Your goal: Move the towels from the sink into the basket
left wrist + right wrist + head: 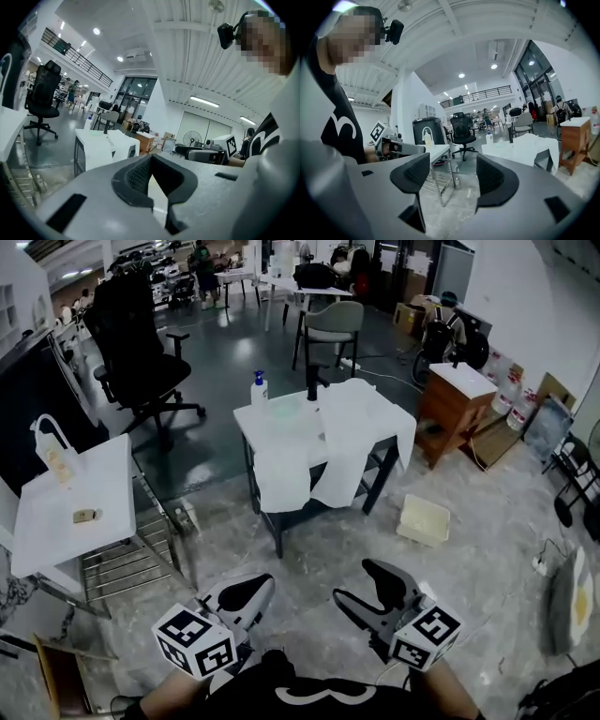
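Note:
White towels (352, 442) hang over the front and right side of the small sink table (281, 413), which has a dark faucet (312, 385). A cream basket (424, 519) sits on the floor to the table's right. Both grippers are held low near my body, well short of the table. My left gripper (255, 592) is shut with nothing in it; its pads meet at the tips (151, 159). My right gripper (364, 585) stands open and empty (452, 168). The towels (532, 147) show ahead in the right gripper view, and the draped table (105, 145) in the left gripper view.
A soap bottle (260, 388) stands at the sink table's back left. A white table (70, 507) and a wire rack (122, 563) are on the left, with a black office chair (141, 352) behind. A wooden cabinet (459, 409) stands at the right.

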### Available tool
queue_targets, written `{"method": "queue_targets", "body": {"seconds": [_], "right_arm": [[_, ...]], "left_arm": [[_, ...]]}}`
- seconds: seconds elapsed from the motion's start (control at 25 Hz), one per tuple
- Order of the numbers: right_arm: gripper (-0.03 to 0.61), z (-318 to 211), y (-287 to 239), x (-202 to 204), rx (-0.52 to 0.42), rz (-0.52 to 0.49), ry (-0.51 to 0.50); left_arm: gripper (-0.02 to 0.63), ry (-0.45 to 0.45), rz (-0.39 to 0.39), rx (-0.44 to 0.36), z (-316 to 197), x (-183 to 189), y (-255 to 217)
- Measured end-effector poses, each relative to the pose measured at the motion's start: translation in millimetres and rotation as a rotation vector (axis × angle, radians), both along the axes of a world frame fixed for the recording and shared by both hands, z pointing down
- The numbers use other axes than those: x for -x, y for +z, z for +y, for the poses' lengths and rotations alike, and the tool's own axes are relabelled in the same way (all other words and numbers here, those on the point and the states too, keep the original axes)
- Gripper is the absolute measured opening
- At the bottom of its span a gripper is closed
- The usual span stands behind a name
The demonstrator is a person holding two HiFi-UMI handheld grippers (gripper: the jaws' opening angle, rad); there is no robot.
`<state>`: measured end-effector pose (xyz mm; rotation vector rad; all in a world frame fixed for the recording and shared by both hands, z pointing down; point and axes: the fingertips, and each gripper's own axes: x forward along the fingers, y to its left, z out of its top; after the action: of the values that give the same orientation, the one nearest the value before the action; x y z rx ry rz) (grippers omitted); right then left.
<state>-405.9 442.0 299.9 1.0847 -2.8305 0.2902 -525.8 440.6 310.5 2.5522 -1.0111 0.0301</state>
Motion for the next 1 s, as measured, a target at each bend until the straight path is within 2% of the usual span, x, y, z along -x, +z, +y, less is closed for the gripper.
{"method": "queue_targets", "body": {"seconds": [0.2, 0.44, 0.72, 1.0], "right_arm": [[0.288, -91.3, 15.4, 36.2, 0.048, 0.006, 0.035], [0.288, -166.4, 41.4, 71.4, 0.081, 0.044, 0.066], [0.288, -217.3, 72.7, 84.8, 0.113, 0.094, 0.107], [0.295, -270.7, 114.9, 94.1, 0.144, 0.214, 0.11]], "left_arm": [[0.005, -0.016, -0.017, 0.019, -86.3, 47.3, 14.0], [0.005, -0.025, -0.019, 0.048, -150.6, 88.1, 37.0], [0.005, -0.03, -0.034, 0.074, -192.5, 101.8, 56.4], [0.005, -0.069, -0.041, 0.091, -222.1, 110.3, 66.8]]}}
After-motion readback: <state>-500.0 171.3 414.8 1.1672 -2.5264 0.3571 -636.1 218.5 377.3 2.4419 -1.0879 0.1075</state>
